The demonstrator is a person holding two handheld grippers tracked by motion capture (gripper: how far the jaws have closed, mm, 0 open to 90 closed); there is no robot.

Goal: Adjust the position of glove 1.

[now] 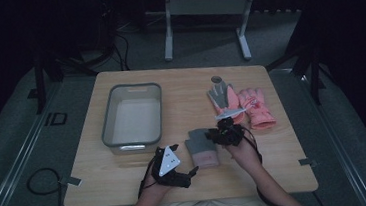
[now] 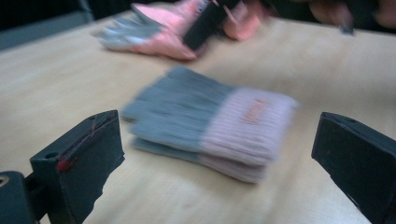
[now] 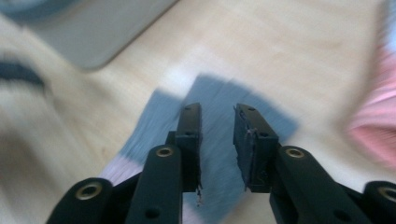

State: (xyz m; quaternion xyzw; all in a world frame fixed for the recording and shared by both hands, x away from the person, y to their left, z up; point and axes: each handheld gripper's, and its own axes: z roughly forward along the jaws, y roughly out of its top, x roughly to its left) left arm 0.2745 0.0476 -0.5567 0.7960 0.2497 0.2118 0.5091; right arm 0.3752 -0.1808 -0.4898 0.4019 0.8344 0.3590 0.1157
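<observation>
- Grey knit with a pale pink ribbed cuff: the folded glove point(image 1: 202, 148) lies flat on the wooden table point(image 1: 103, 185), near its front edge, between the two tools.
- Seen from the left tool's camera, the folded glove point(image 2: 212, 133) is a stack of layers, grey fingers to one side, pink cuff to the other, with a small reddish label on the cuff; the picture is blurred, so finer detail cannot be told.
- Left tool point(image 1: 179, 164) sits just beside the glove's cuff end, close to the table's front edge, with a grey three-cornered plate on top. In its own view the left tool point(image 2: 217, 154) has its jaws spread wide, one on either side of the glove and clear of it.
- Right tool point(image 1: 220, 134) is at the glove's far right corner. In its own view the right tool point(image 3: 218, 122) hangs over the grey part of the glove point(image 3: 219, 112), jaws standing a narrow gap apart with nothing pinched between them; whether the tips touch the fabric cannot be told.
- Farther back on the right lie a pink ski glove point(image 1: 257, 107) and, beside it, a grey-and-pink ski glove point(image 1: 226, 99), palm up, partly behind the right tool.
- Grey plastic bin point(image 1: 106, 124) stands on the left half of the table, well apart from the folded glove.
</observation>
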